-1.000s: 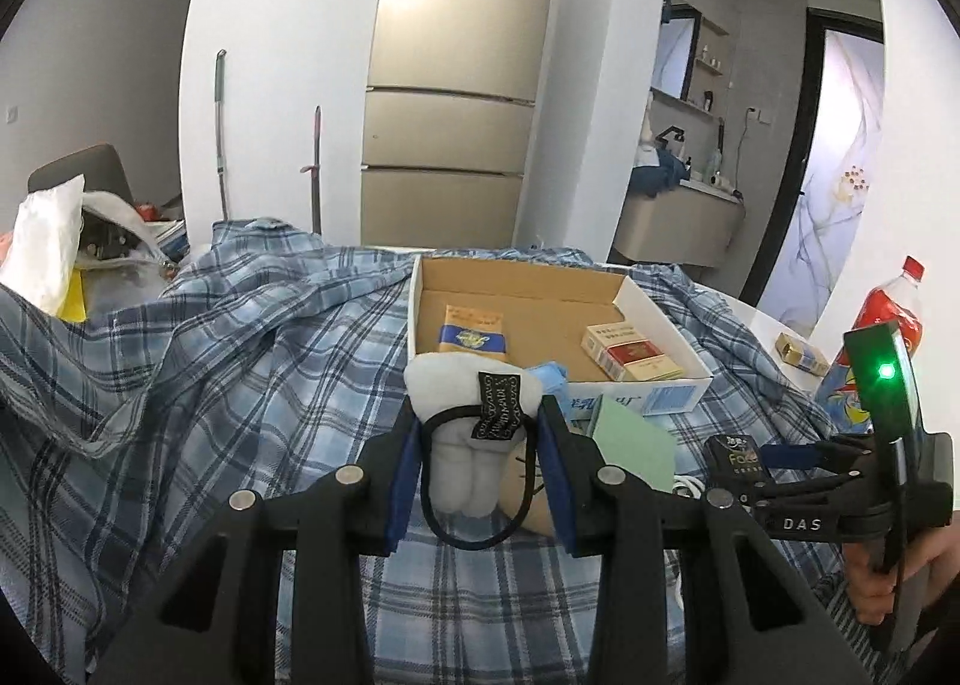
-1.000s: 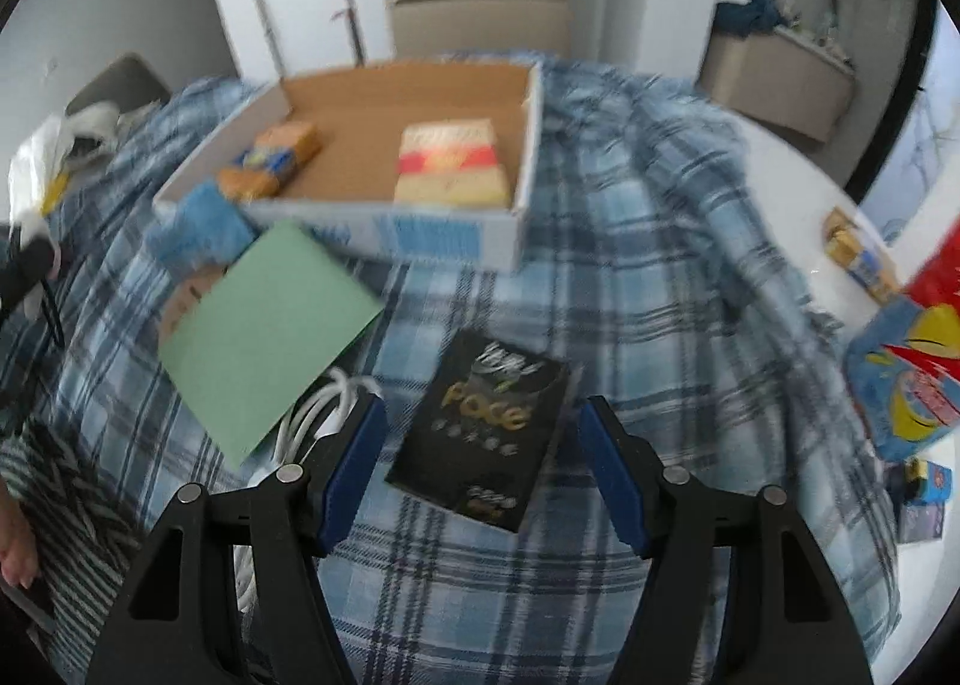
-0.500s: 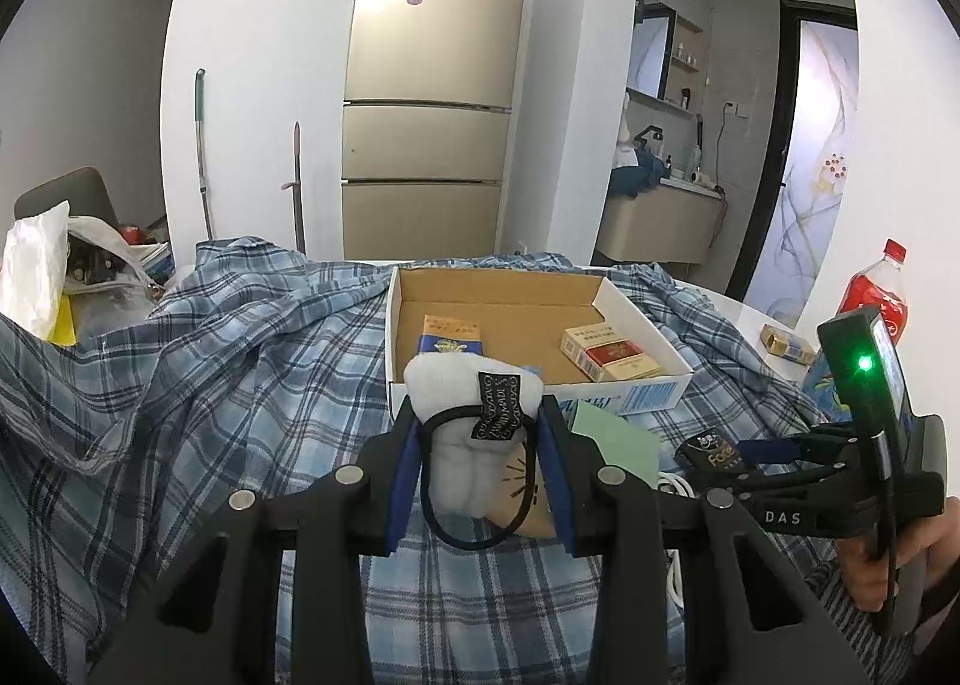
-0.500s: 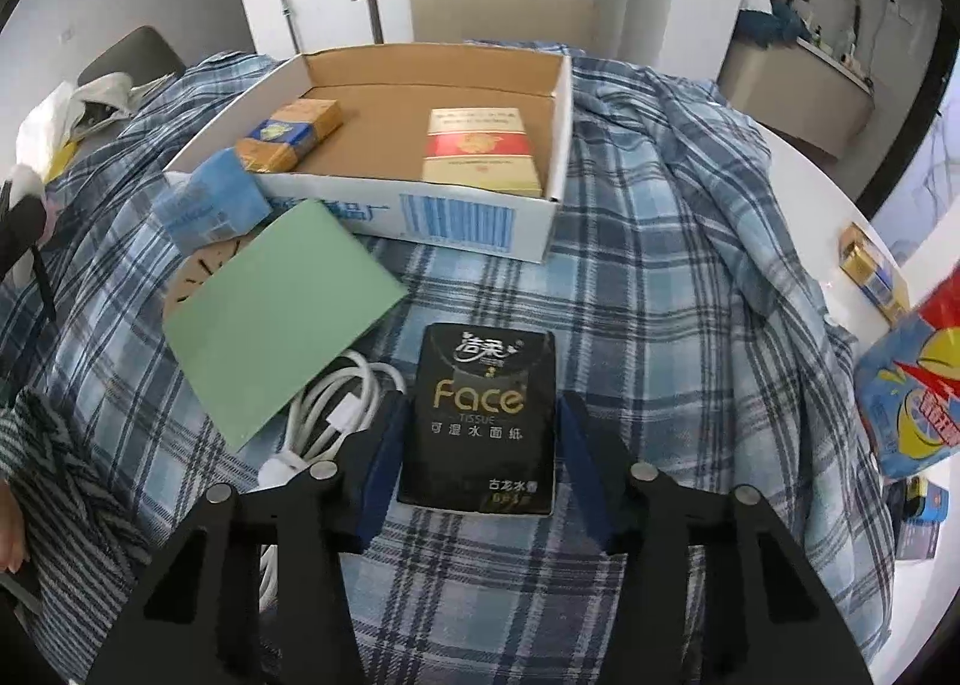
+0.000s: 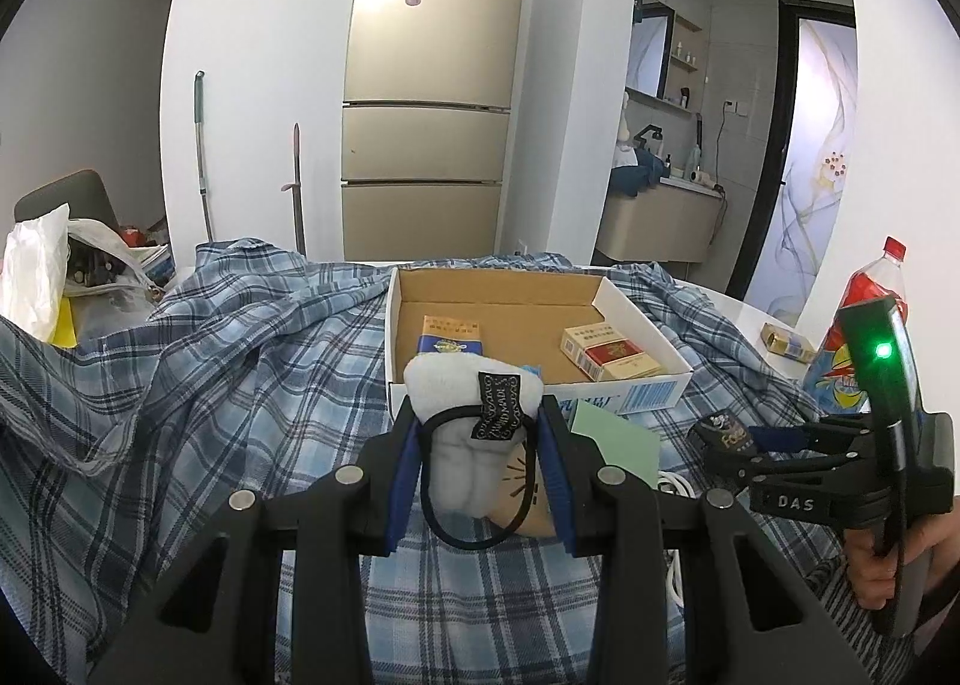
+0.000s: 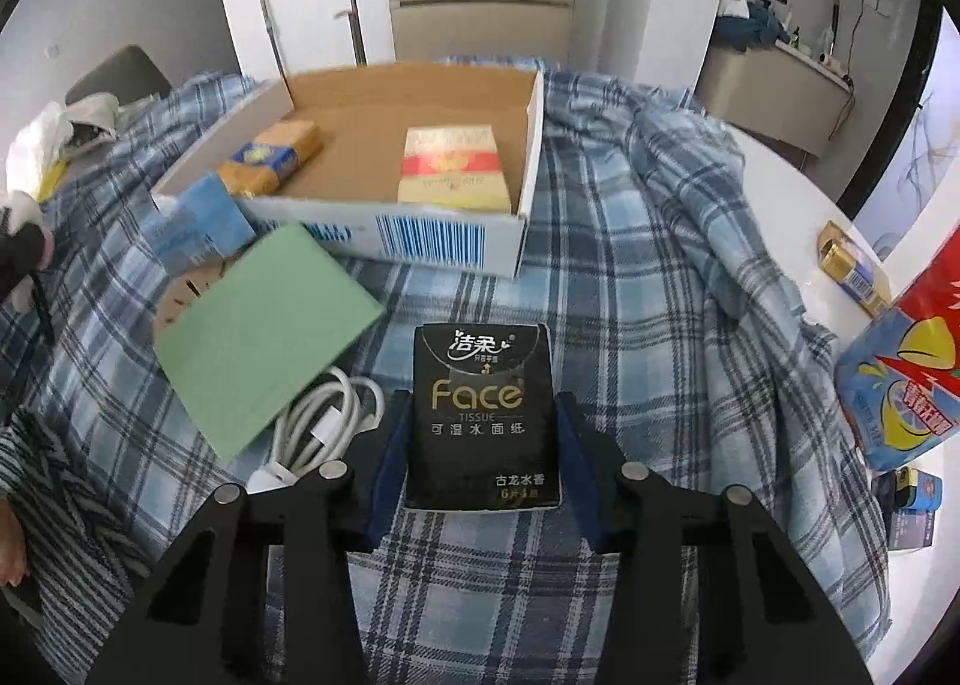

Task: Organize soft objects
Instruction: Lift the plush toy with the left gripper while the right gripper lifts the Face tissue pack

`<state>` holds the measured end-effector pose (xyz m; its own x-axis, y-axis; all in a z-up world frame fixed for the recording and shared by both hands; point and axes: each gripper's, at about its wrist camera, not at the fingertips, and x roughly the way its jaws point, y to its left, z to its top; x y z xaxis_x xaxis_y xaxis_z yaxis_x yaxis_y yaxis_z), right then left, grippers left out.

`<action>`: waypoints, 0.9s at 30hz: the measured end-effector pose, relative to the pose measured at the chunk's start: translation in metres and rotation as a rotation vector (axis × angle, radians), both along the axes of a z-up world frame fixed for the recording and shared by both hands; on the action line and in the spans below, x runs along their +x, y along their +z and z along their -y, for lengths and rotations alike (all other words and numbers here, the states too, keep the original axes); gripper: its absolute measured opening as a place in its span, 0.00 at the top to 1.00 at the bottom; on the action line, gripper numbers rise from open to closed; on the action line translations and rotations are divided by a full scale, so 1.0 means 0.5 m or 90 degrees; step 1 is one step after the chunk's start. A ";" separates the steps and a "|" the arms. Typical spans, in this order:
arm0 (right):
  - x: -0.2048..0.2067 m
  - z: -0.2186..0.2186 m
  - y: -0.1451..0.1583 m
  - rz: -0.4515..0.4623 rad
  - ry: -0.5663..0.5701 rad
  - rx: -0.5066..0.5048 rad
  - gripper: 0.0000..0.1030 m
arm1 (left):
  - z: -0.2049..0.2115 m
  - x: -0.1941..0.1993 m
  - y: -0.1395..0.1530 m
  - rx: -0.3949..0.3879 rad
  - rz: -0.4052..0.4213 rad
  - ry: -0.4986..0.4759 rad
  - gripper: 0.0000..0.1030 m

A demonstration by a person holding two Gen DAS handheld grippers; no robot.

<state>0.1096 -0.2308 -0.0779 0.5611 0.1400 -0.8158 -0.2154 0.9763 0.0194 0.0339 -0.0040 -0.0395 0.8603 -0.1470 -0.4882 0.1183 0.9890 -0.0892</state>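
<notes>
Right claw [image 6: 480, 433] closing on tissue pack [image 6: 482, 415]

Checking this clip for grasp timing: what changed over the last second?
The right tongs have just been closing around the black tissue pack, now between their pads. The left tongs stay shut on the white plush toy; the cardboard box is unmoved.

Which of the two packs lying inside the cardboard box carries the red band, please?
The cream pack lying nearer the box's right wall; its neighbour, the orange pack, has a blue band instead.
</notes>
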 end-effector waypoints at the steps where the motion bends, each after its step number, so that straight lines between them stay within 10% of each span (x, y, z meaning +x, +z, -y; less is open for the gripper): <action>1: -0.003 0.002 0.004 0.006 0.001 0.006 0.56 | 0.001 0.002 0.000 0.001 0.000 -0.001 0.62; 27: -0.067 -0.011 0.100 0.171 -0.002 -0.011 0.56 | 0.019 -0.047 0.076 0.060 0.079 0.036 0.62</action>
